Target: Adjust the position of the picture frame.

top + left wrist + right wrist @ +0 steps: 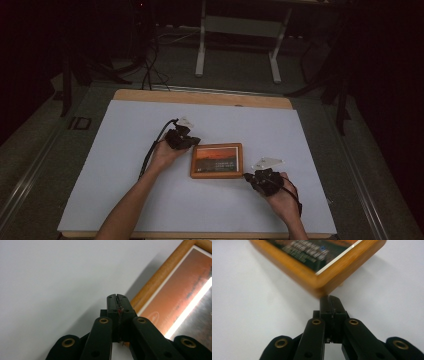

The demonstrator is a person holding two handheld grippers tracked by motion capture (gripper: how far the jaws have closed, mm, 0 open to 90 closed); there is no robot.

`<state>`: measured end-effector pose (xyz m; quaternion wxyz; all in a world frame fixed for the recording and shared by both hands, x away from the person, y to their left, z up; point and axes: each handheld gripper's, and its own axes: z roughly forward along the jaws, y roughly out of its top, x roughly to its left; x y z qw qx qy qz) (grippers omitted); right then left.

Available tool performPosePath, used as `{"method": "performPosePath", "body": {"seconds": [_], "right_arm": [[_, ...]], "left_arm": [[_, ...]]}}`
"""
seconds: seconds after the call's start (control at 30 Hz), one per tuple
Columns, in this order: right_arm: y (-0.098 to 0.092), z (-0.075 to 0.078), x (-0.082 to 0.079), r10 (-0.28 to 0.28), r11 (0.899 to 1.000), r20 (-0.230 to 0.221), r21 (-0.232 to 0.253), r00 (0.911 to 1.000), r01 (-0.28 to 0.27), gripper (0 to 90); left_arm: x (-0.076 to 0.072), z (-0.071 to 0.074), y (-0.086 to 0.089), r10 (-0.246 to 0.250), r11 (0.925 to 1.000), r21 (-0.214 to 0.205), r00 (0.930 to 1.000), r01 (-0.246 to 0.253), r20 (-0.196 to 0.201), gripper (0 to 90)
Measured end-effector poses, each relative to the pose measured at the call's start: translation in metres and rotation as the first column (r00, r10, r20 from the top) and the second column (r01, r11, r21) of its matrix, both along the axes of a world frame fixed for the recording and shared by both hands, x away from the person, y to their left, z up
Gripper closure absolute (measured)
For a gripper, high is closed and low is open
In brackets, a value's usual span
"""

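Note:
A wooden picture frame (216,160) with an orange sunset print lies flat on the white table sheet (130,130). My left gripper (196,141) sits at the frame's upper left corner, jaws shut with nothing between them. In the left gripper view the shut left gripper (117,296) lies just beside the frame's wooden edge (160,275). My right gripper (246,176) is at the frame's lower right corner, also shut and empty. In the right gripper view the right gripper (329,298) points at the frame's corner (322,285), very close to it; whether it touches I cannot tell.
The white sheet covers a wooden table (200,96). Beyond the table's far edge stand a white metal stand (239,30) and dark cables (147,60) on the floor. Bare sheet lies on both sides of the frame.

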<state>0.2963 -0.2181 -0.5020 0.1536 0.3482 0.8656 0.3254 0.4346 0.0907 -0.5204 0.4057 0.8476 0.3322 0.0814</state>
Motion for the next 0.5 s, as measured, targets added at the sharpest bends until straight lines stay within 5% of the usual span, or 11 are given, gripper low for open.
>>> {"method": "performPosePath", "body": {"seconds": [0.5], "right_arm": [[0.01, -0.003, -0.006, 0.043, 0.999, -0.005, -0.005, 0.999, -0.043, 90.0]], "left_arm": [[0.008, -0.003, -0.01, -0.031, 0.9994, 0.015, 0.9992, 0.032, -0.025, 90.0]]}}
